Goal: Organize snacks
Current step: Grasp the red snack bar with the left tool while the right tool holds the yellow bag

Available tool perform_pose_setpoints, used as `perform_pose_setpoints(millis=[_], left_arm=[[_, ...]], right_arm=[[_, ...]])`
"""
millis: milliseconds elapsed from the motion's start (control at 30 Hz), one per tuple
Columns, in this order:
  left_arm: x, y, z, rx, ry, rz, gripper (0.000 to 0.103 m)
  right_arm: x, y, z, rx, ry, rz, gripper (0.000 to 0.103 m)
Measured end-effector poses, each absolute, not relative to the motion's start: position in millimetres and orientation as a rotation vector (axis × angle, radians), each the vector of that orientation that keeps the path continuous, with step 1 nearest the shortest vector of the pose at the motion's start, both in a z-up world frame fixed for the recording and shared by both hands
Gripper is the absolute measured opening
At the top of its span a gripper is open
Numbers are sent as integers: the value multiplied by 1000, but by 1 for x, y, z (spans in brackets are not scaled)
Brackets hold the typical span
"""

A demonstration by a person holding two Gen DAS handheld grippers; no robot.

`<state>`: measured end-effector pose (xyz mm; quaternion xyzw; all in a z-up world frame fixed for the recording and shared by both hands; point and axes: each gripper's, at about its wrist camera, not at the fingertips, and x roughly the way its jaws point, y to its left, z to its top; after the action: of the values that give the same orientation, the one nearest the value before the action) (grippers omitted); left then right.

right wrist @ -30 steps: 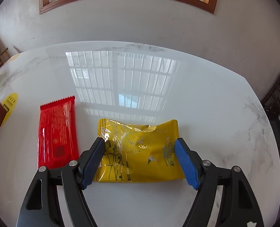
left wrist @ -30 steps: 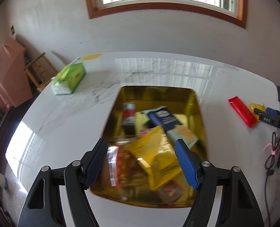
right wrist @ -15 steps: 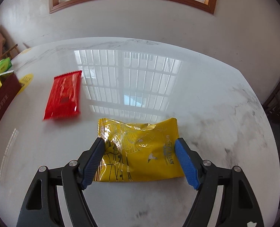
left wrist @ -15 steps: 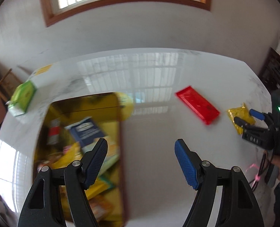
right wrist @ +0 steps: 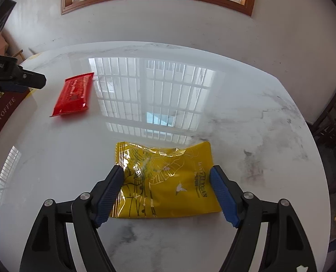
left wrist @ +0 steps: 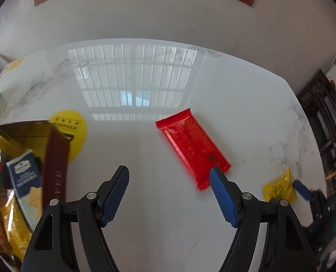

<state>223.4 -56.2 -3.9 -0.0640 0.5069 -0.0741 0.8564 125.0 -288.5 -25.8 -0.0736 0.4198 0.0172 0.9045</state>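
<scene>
Straddling glossy yellow packet (right wrist: 168,181) | right gripper (right wrist: 166,191) wide, ungripped | left gripper (left wrist: 169,191) wide, empty

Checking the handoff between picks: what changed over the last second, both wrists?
The left gripper swung right, from above the gold box of snacks toward the red packet, fingers open and empty throughout. The right gripper stayed open astride the yellow packet, which has not moved on the table; it only turned slightly. Nothing was gripped or released.
</scene>
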Motion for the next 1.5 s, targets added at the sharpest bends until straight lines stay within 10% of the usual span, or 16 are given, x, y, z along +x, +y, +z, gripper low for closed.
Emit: perform_pose_setpoints(millis=[1500], left_arm=[[278, -113, -51, -28, 1095, -60, 74]], right_arm=[[168, -333, -26, -74, 878, -85, 75]])
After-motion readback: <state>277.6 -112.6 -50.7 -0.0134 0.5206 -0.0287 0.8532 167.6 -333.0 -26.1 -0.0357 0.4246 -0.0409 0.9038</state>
